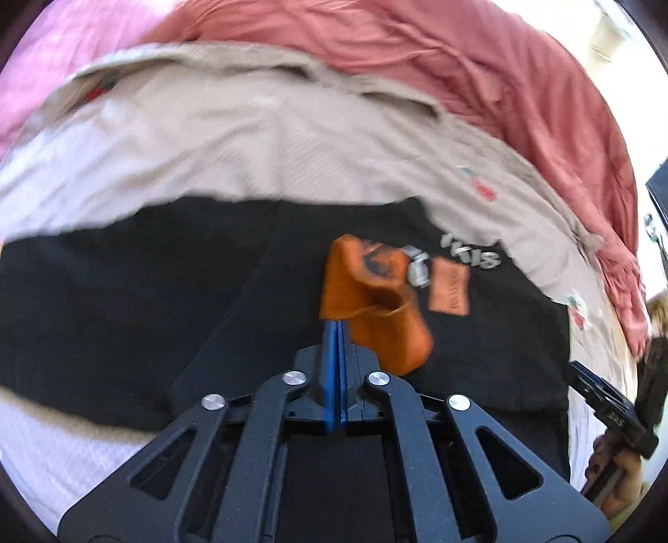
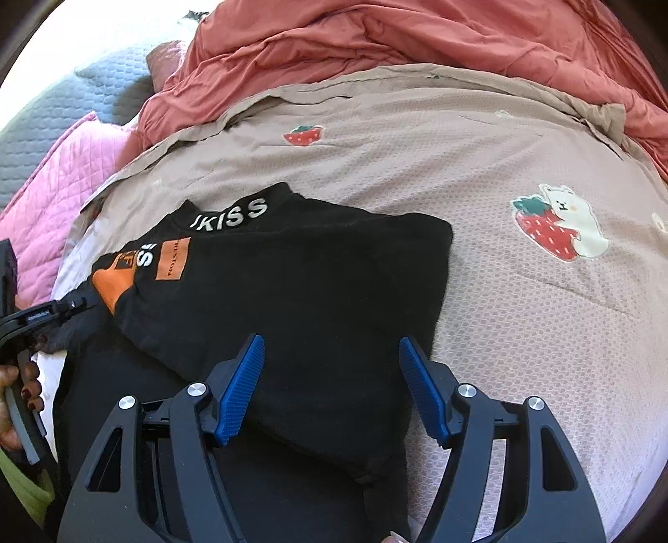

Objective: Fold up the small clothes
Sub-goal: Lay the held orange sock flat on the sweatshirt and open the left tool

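A small black sweatshirt (image 2: 300,284) with white "KISS" lettering and orange patches lies on the bed, one side folded over. In the left wrist view my left gripper (image 1: 336,323) is shut on the orange sleeve cuff (image 1: 371,305) and holds it lifted above the black sweatshirt (image 1: 146,300). In the right wrist view my right gripper (image 2: 332,346) is open and empty, hovering just above the sweatshirt's near folded part, its blue pads (image 2: 240,392) on either side. The left gripper's body (image 2: 37,317) shows at the left edge there; the right gripper (image 1: 605,413) shows at the right edge of the left view.
The sweatshirt rests on a beige bedcover (image 2: 522,317) with strawberry and bear prints. A crumpled coral blanket (image 2: 396,37) lies behind it. A pink quilted pillow (image 2: 54,179) and a grey mattress pad (image 2: 58,96) are at far left.
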